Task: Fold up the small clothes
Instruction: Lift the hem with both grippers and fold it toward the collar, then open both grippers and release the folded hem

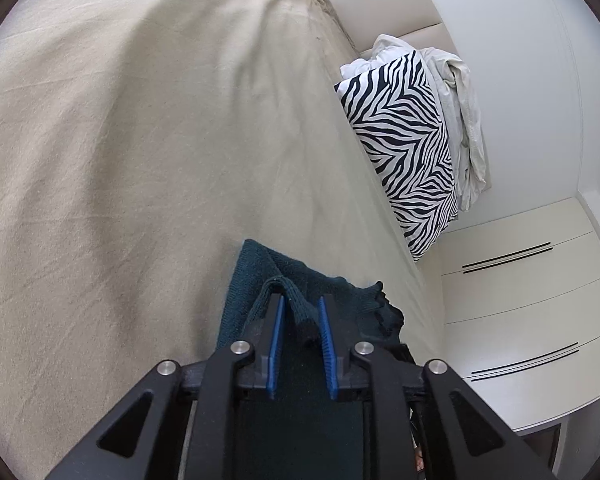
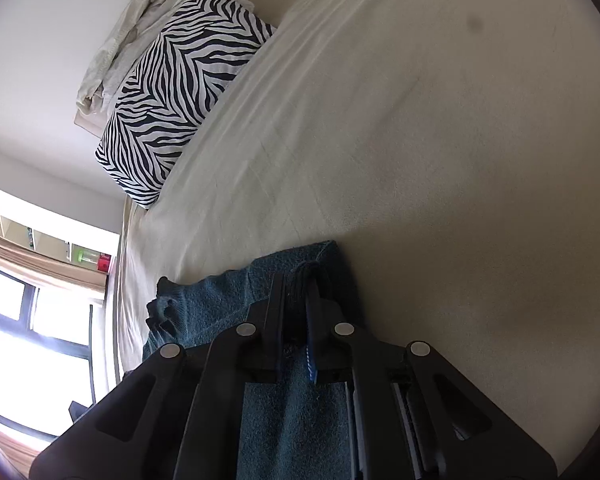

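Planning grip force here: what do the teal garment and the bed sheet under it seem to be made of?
Teal garment: looks like a soft, matte knit, possibly wool or acrylic; fuzzy nap and a ribbed edge where the left gripper and right gripper pinch it.
Bed sheet: thin, matte beige woven cloth, probably cotton; fine creases, no sheen.

Left gripper (image 1: 302,304): matte black frame of angular linkage arms with triangular cut-outs, four round silver pivot screws, and jaws lined with ridged blue pads (image 1: 275,344). Right gripper (image 2: 296,284): the same black linkage and silver screws; one blue pad edge (image 2: 310,356) shows pale stitch-like marks.
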Action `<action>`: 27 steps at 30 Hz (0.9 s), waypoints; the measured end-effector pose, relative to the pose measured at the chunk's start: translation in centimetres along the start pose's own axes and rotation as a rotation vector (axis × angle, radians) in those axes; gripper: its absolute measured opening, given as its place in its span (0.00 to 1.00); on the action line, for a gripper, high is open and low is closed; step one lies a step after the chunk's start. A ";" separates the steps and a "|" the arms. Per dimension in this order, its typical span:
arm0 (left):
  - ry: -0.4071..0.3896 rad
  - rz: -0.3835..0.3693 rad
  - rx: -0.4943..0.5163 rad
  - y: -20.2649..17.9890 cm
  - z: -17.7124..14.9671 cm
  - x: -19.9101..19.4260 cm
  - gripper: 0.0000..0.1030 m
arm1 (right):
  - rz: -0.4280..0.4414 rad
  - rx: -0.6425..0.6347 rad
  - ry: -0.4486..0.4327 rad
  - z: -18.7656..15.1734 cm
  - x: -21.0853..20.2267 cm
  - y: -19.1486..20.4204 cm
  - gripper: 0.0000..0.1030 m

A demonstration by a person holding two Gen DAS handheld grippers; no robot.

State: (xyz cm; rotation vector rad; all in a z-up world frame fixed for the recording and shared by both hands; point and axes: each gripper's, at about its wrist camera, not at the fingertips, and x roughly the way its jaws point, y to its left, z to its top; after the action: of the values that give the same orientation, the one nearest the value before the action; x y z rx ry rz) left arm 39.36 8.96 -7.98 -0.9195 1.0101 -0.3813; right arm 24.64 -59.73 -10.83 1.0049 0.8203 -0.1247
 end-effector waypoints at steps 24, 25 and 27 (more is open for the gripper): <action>-0.024 0.130 0.272 1.1 -10.5 -6.4 0.56 | -0.169 -0.354 0.001 -10.5 -9.2 -0.2 0.46; -0.025 0.135 0.289 1.0 -10.7 -6.4 0.56 | -0.170 -0.365 0.001 -10.9 -9.4 -0.2 0.46; -0.029 0.160 0.324 0.9 -11.2 -6.4 0.56 | -0.167 -0.390 0.000 -11.7 -9.8 -0.2 0.46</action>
State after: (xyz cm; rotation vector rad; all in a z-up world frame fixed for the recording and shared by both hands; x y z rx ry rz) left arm 26.44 8.30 -7.50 -0.5482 0.9542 -0.3822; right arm 11.18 -53.21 -7.69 0.5699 0.8872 -0.1018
